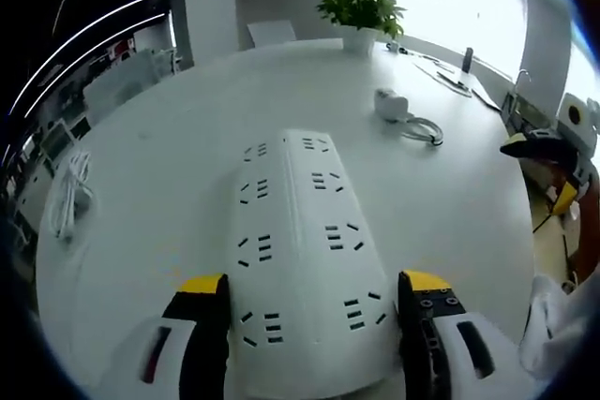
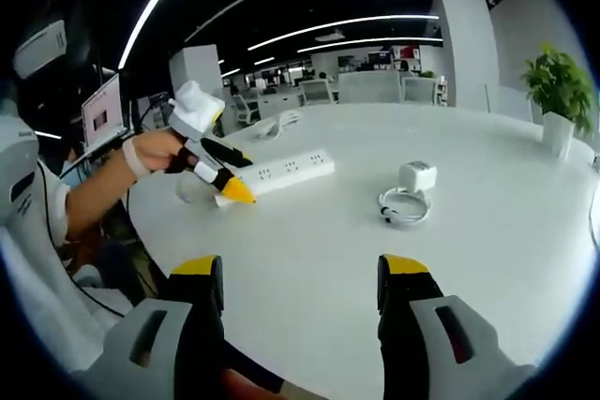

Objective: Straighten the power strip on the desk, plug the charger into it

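I am working the first half of the job: my left gripper [image 1: 309, 297] is sitting with its jaws spread on either side of the near end of the power strip [image 1: 305, 250], flanking it closely, though I cannot tell from the left gripper view whether the pads are actually pressing its sides. In the right gripper view I am seeing that same left gripper [image 2: 214, 168] from across the desk [image 2: 487, 231], held by a hand [image 2: 155, 150] at the end of the power strip [image 2: 281, 170] nearest the desk's edge on my side. I judge the straightening as under way and not finished, since I have nothing to line the strip against except the round desk edge. The plugging-in is not yet begun: the charger [image 2: 416, 175] is lying on the open desk with its coiled cable [image 2: 403, 208] touching it, well apart from the strip, toward the far side where the potted plant [image 2: 561, 91] is standing. My right gripper [image 2: 300, 297] is hovering over the near edge of the desk with its jaws apart and nothing between them, so it is free to go for the charger next. As for containers, the plant's white pot [image 1: 358, 39] is holding the green plant; I am seeing no tray or box on the desk. A loose white cable [image 1: 67, 196] is lying near the desk's left edge.
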The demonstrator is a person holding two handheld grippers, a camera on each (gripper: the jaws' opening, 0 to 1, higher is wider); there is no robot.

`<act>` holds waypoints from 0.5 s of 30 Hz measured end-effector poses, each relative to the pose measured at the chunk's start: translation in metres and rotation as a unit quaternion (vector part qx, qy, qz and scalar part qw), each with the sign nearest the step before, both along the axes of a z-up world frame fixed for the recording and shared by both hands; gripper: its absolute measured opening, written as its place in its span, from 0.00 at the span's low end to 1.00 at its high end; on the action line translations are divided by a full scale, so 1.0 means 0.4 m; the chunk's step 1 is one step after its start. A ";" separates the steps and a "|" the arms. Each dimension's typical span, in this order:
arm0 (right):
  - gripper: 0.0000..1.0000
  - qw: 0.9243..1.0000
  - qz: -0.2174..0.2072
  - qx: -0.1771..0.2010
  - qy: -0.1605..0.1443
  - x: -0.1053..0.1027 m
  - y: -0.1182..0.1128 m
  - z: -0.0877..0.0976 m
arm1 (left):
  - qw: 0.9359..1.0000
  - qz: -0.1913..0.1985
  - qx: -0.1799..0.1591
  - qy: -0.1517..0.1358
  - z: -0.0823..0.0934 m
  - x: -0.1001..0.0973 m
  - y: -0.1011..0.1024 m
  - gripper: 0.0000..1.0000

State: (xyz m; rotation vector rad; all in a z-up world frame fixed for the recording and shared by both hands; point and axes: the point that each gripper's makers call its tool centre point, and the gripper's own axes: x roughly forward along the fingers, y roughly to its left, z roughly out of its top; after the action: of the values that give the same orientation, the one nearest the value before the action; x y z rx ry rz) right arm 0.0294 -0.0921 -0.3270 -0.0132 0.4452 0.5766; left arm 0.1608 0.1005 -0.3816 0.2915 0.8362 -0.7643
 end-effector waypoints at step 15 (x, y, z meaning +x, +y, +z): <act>0.66 0.987 0.080 -0.127 -0.052 0.079 -0.010 0.089 | 1.000 0.002 -0.001 0.002 0.000 -0.008 0.008 0.74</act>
State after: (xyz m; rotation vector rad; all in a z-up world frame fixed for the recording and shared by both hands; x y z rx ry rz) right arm 0.0610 -0.0960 -0.2914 -0.3242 0.4158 0.6696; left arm 0.1576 0.1038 -0.3817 0.2867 0.8405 -0.7630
